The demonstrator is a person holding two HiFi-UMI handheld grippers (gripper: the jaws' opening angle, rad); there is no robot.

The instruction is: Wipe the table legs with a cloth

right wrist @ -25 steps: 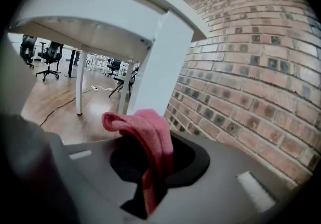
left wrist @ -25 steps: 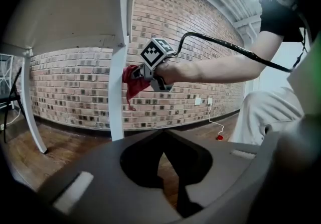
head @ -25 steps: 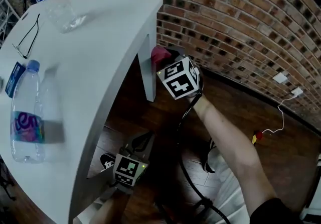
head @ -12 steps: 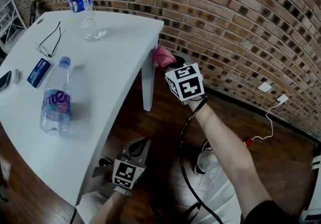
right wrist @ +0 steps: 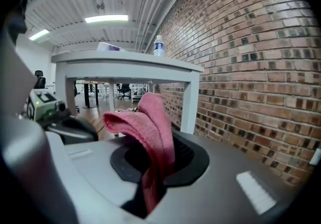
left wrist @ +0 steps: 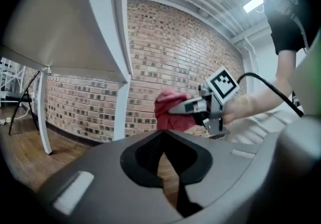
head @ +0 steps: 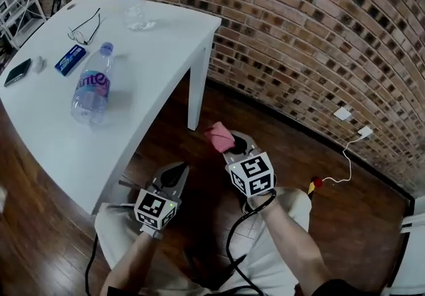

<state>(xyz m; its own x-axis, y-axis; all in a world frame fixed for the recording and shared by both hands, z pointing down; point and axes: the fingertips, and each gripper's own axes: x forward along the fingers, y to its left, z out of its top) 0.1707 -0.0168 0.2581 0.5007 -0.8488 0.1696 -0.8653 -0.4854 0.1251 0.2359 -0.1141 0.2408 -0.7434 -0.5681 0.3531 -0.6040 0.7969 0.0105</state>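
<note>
Cloth [head: 218,137] is fuzzy terry, table [head: 166,42] smooth matt white, floor [head: 299,155] glossy wood, wall [head: 319,36] rough brick.

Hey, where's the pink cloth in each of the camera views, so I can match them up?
Head view: the pink cloth sits just right of centre, sticking out of the right tongs above the floor.
Left gripper view: the pink cloth is mid-frame, held up by the right tongs.
Right gripper view: the pink cloth is at centre, pinched between the jaws.
Shared landmark: the brick wall.
</note>
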